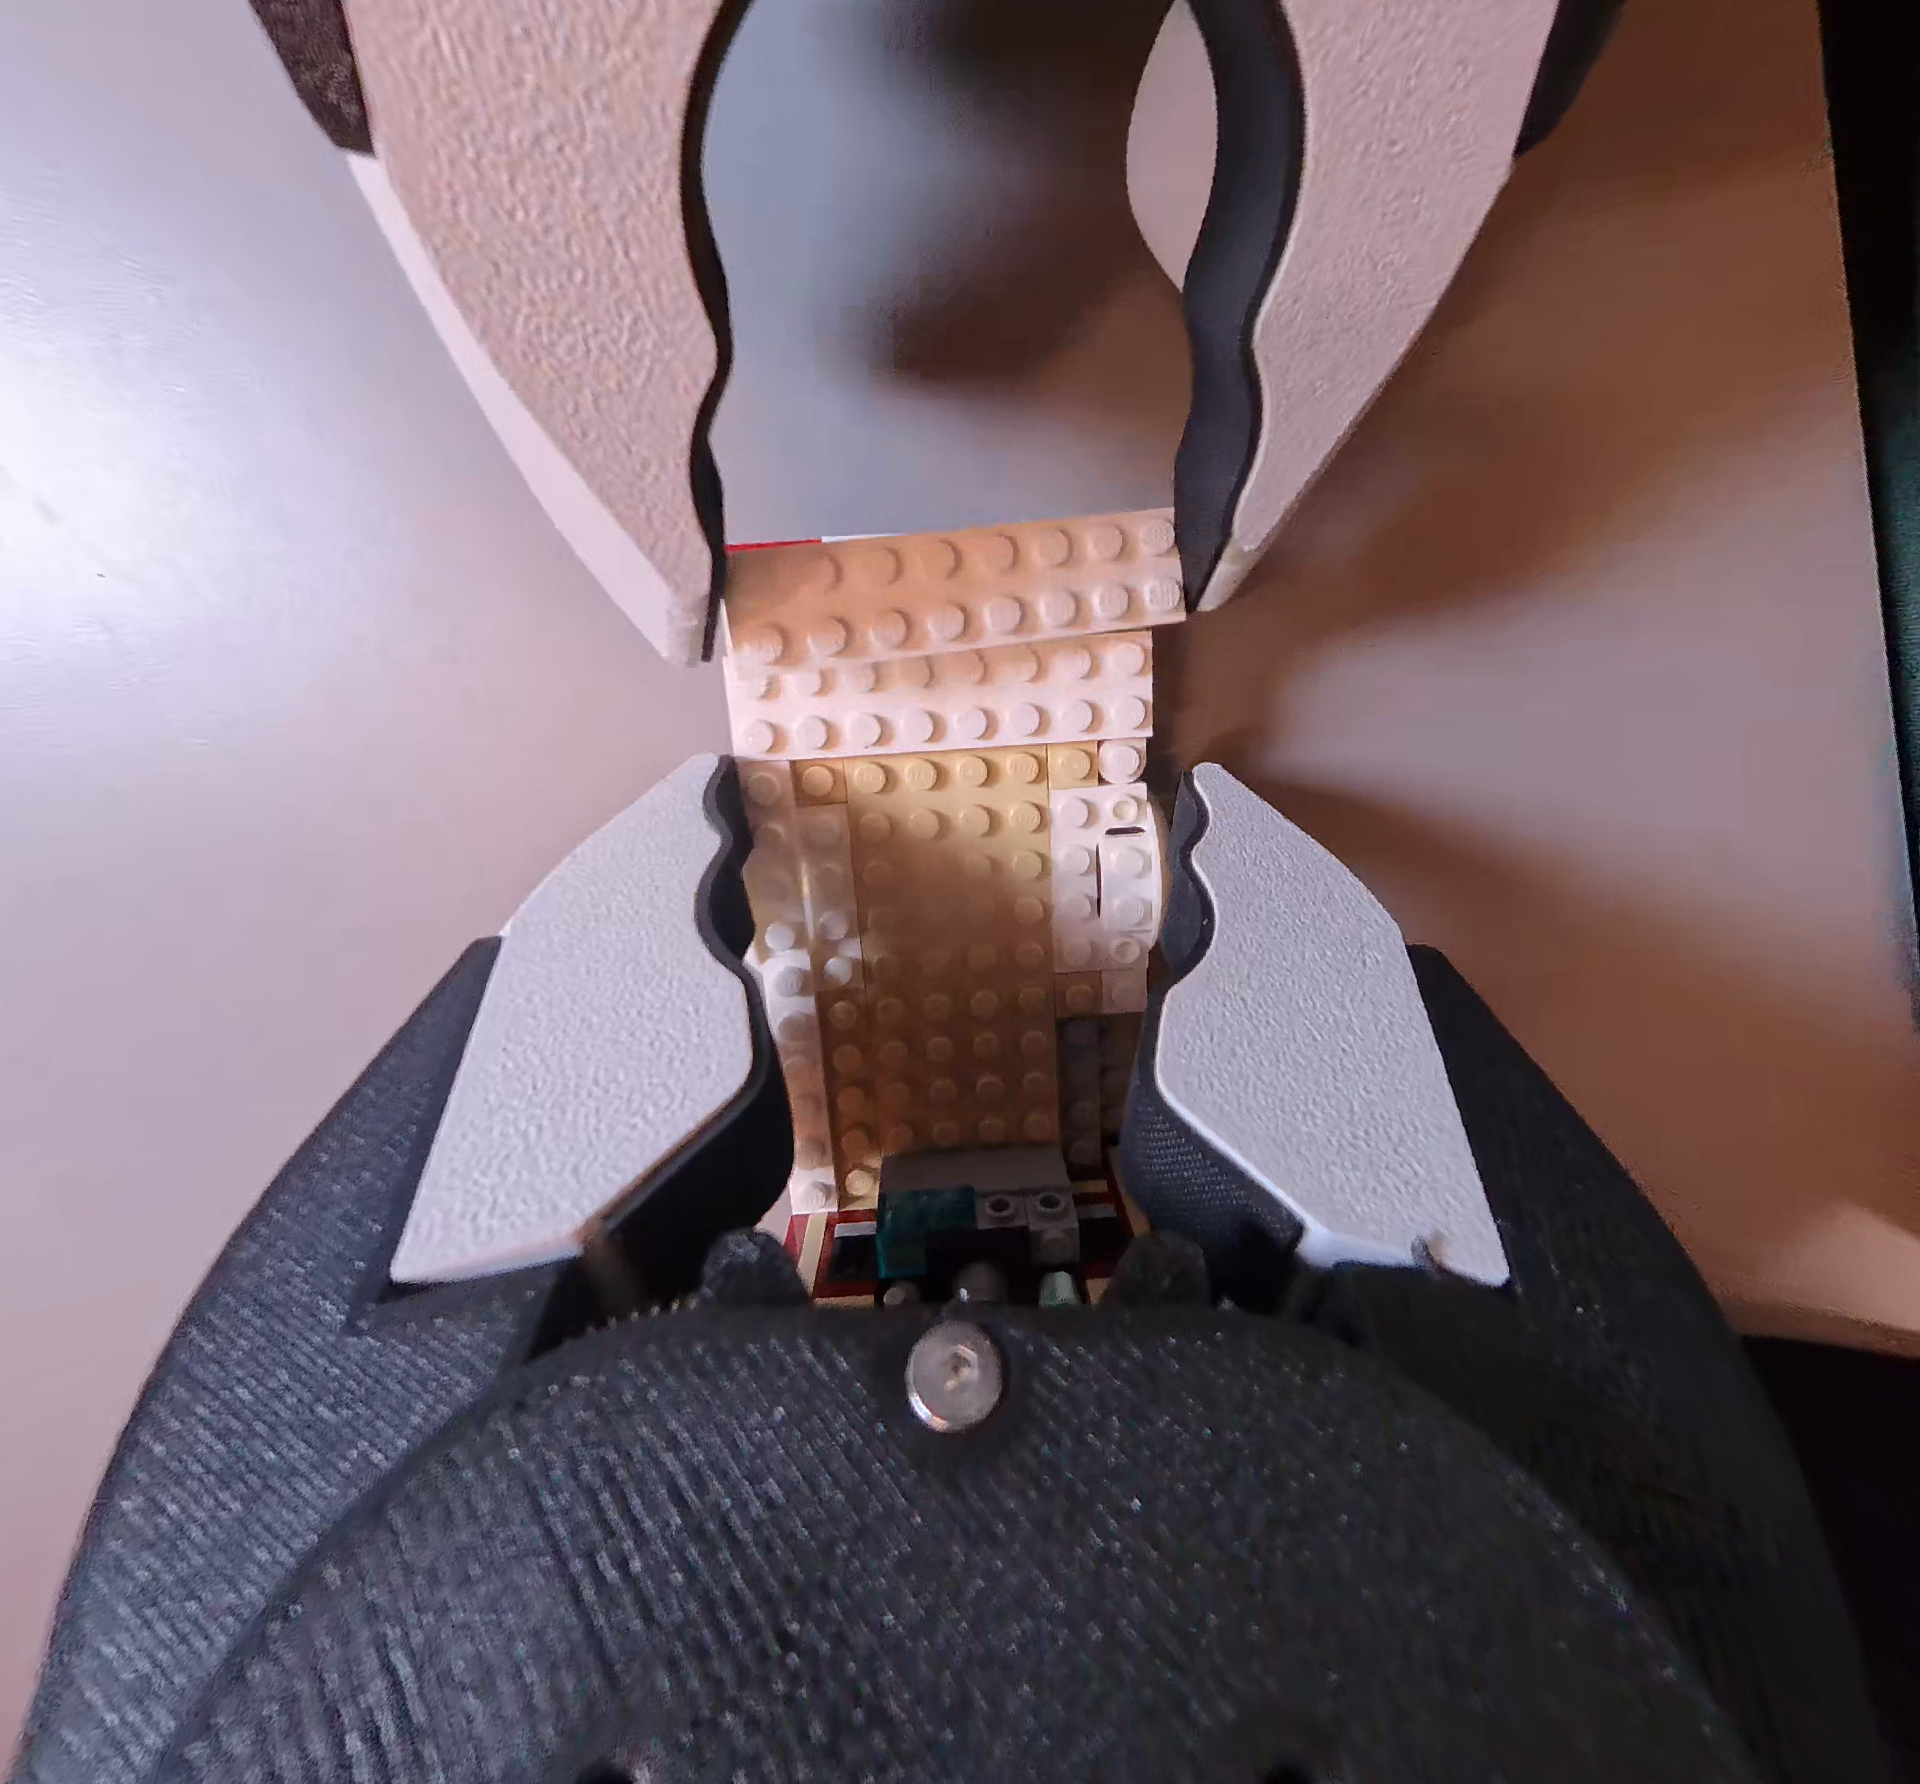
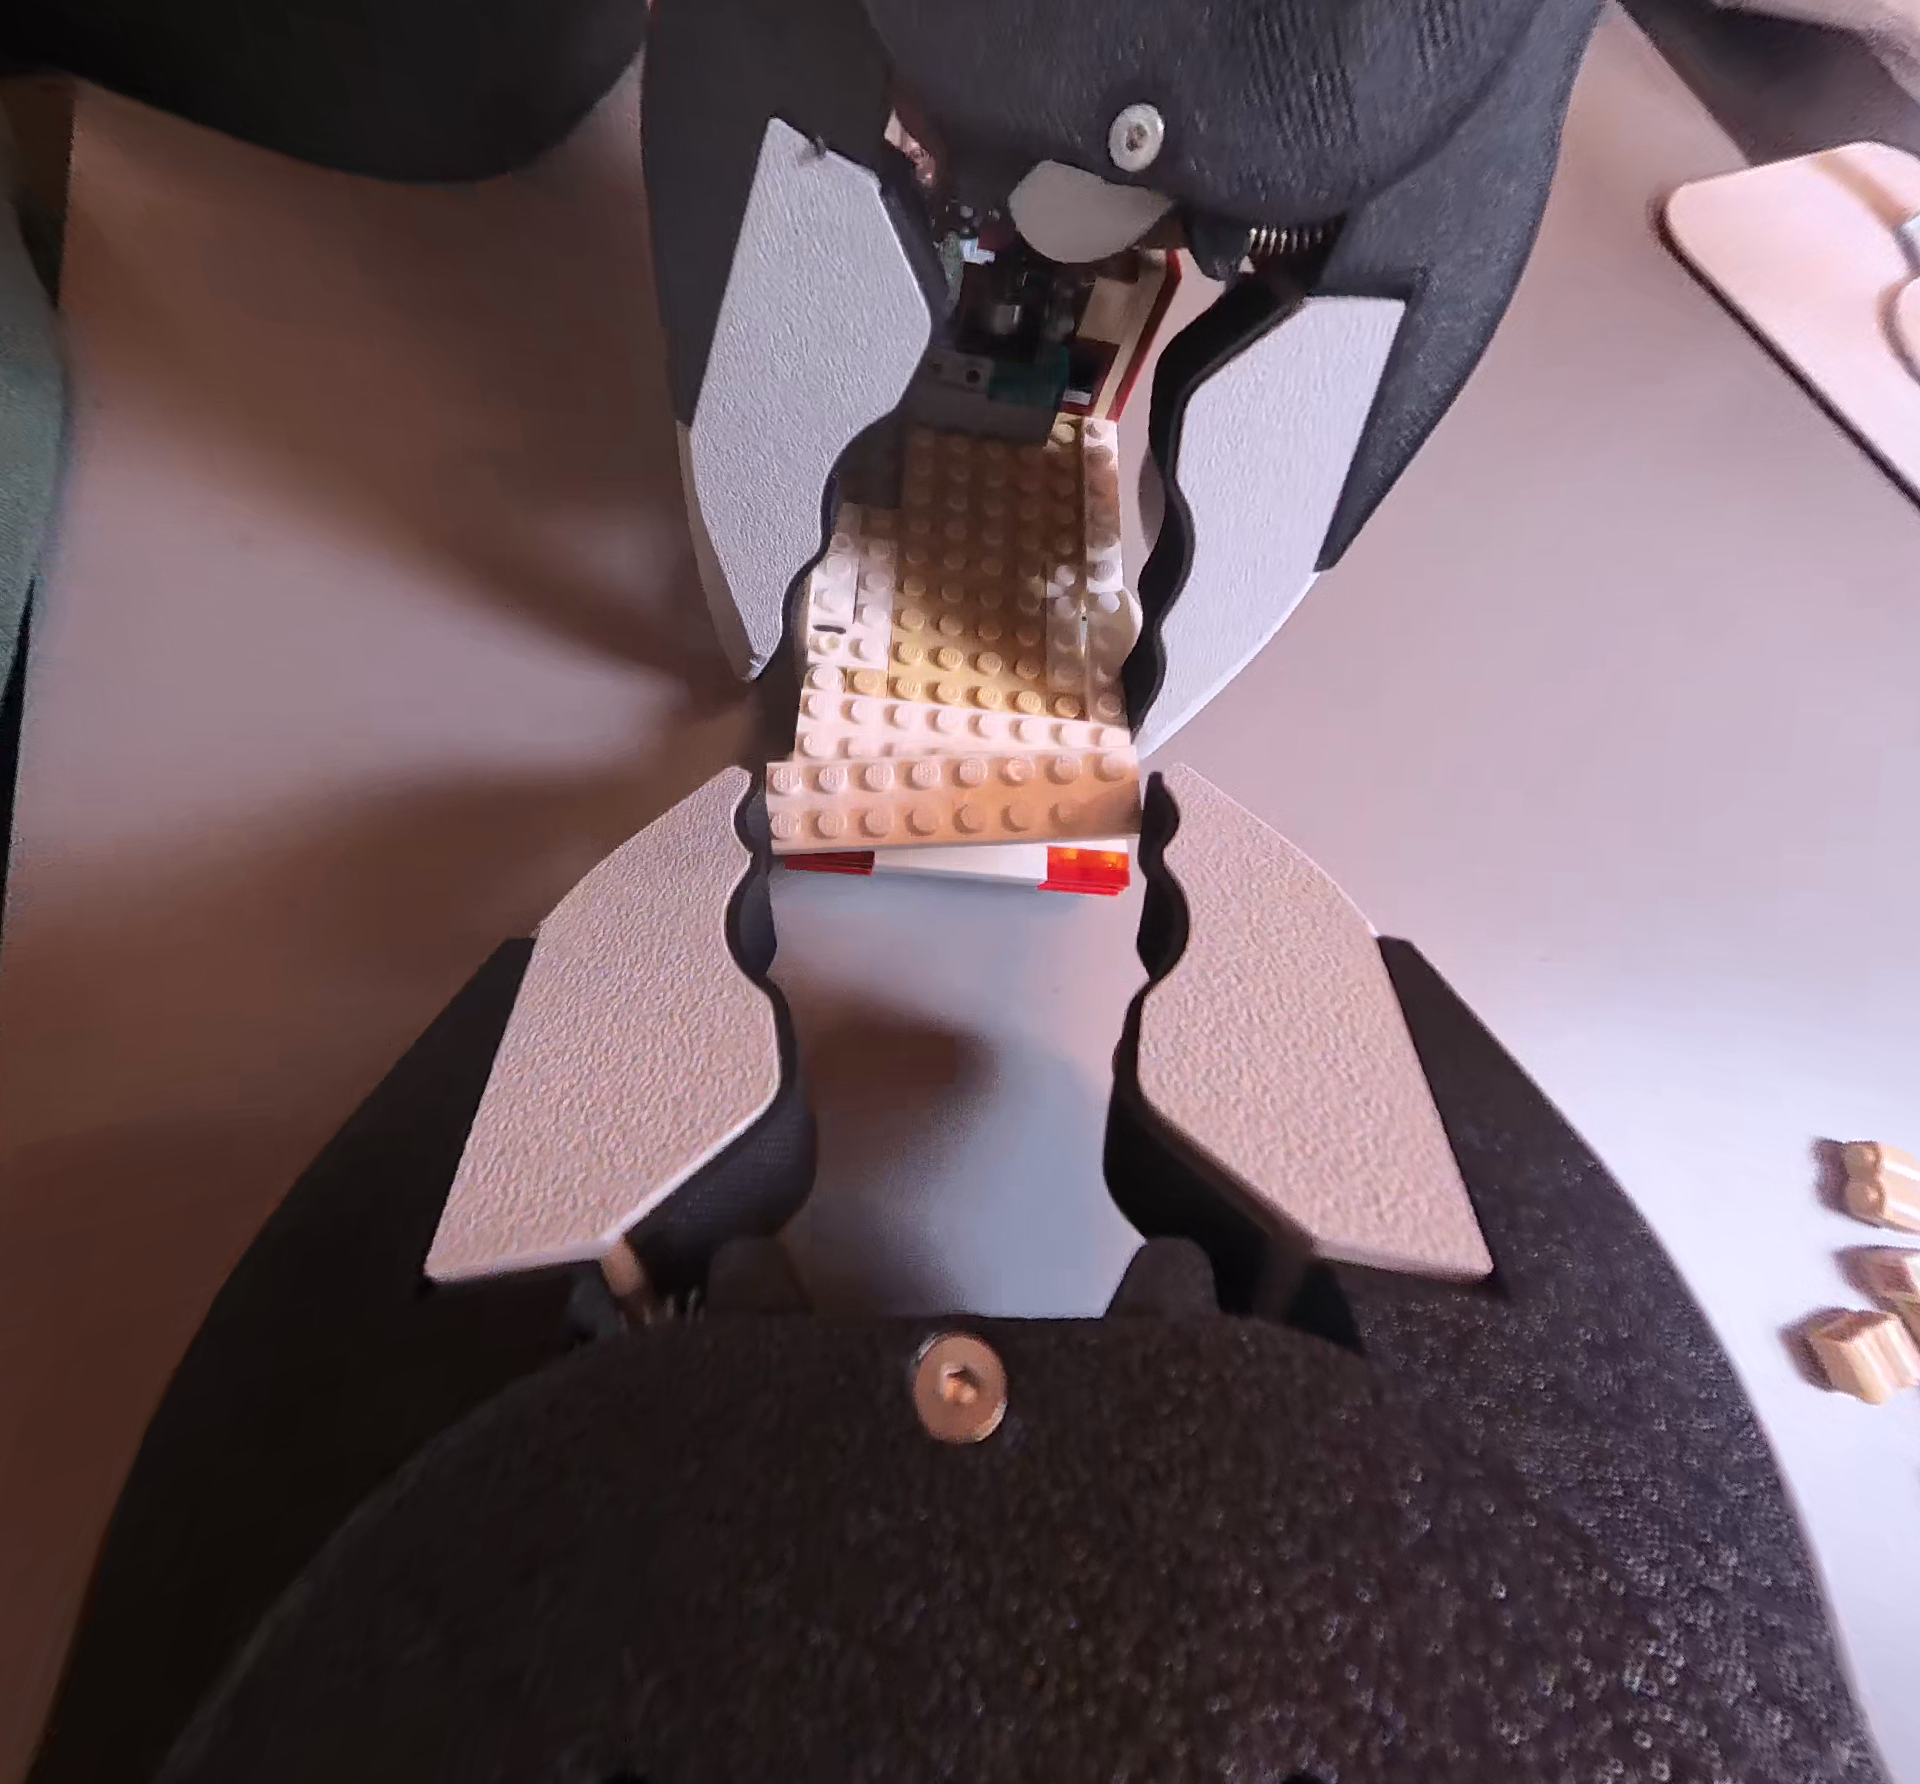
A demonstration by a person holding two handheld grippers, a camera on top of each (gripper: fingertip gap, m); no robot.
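Note:
A brick build (image 1: 956, 955) of tan and white studded plates lies on the table between my two grippers, which face each other. My left gripper (image 1: 956, 778) is shut on the build, with its pads against both long sides; it shows from the front in the right wrist view (image 2: 951, 685). My right gripper (image 2: 951, 799) is shut on a white two-by-eight plate (image 2: 951, 794), one pad at each short end. The plate sits slightly askew on the build's end, above a red and white edge (image 2: 1086, 867). The plate (image 1: 956, 581) and right gripper (image 1: 956, 591) also show in the left wrist view.
Loose tan pieces (image 2: 1870, 1184) lie on the pale table (image 2: 312, 487) at the right. A pale flat board (image 2: 1787, 280) lies at the upper right. A dark shape (image 2: 312, 20) is at the upper left. A dark edge (image 1: 1881, 384) borders the table's right side. Left and right tips are no more than a few centimetres apart.

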